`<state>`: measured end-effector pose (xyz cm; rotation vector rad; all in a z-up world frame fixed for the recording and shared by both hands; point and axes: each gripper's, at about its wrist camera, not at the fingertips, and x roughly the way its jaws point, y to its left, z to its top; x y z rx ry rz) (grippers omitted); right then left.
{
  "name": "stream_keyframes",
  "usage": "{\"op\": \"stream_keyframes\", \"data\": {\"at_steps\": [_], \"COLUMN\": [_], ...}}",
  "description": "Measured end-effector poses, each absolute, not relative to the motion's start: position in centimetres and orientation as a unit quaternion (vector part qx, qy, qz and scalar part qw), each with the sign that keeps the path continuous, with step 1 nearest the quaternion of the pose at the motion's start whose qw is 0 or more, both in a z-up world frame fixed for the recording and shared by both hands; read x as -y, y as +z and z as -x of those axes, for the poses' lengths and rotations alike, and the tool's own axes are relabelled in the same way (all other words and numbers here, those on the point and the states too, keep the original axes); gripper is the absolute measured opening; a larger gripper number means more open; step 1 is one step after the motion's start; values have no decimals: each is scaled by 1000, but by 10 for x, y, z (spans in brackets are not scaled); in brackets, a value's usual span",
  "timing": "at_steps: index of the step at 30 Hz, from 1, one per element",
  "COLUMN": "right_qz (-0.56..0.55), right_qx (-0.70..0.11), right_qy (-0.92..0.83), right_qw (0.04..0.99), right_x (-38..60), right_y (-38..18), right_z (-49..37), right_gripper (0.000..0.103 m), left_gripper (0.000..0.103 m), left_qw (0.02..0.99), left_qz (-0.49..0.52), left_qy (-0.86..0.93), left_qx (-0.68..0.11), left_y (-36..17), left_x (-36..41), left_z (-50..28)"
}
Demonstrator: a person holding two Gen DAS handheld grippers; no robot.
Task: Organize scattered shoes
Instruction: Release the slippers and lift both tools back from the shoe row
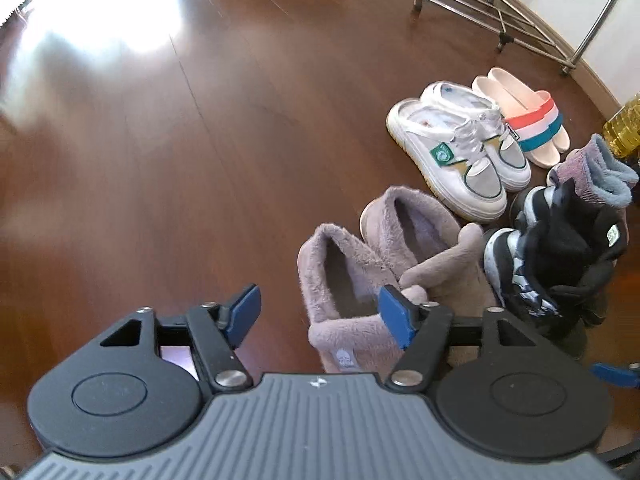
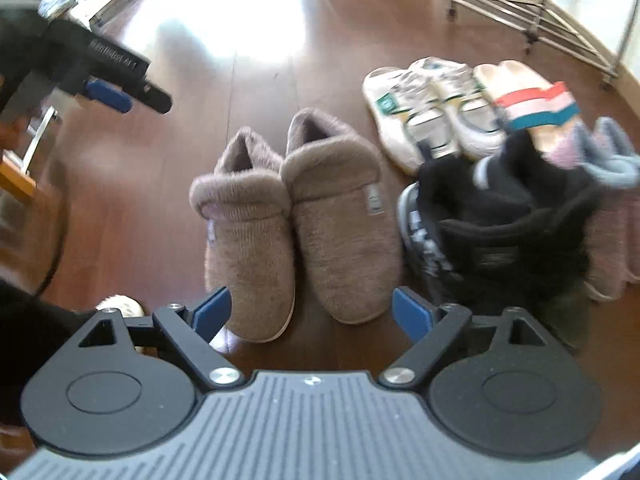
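Observation:
A pair of mauve fuzzy slippers (image 1: 348, 280) (image 2: 340, 220) stands side by side on the wooden floor. Behind it are white sneakers (image 1: 452, 152) (image 2: 424, 116) and striped slides (image 1: 528, 120) (image 2: 532, 108). To the right sit black sneakers (image 1: 560, 260) (image 2: 500, 220) and pink slippers with blue lining (image 1: 600, 172) (image 2: 612, 232). My left gripper (image 1: 320, 316) is open over the toe of the left mauve slipper, holding nothing. My right gripper (image 2: 314, 312) is open just in front of the mauve pair's toes, also holding nothing.
A metal rack (image 1: 520, 12) (image 2: 540, 20) stands by the wall behind the shoes. A yellow object (image 1: 624, 128) sits at the right edge. My left gripper's blue pad (image 2: 108, 94) shows at upper left. A pale furry shoe (image 2: 124, 306) lies by a dark trouser leg.

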<state>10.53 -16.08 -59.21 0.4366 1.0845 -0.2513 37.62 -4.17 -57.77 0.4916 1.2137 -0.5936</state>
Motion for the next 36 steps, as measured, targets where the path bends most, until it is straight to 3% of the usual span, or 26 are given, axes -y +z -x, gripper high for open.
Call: {"op": "stream_keyframes", "data": {"at_steps": [4,15,26,36], "right_qz": [-210,-199,-235,-246], "right_qx": [-510,-475,-450,-458], "right_qy": [-143,-179,-244,-177], "right_qw": [822,838,827,836], "right_x": [176,221,235,292], "right_y": [-525,-354,-209,-157], "right_z": [-107,-73,-41,7], "right_gripper": [86,93,93,95], "left_gripper": [73,74,74,74], "left_qw": [748,750,740,784], "left_qz": [-234,-132,-177,-134], "left_qy": [-222,-167,-195,-142], "left_qx": [-580,-626,-618,-589], "left_y": [-533,-387,-265,-166], "left_x": [54,87,103,131], "left_z": [-341,-248,-219,-170]}}
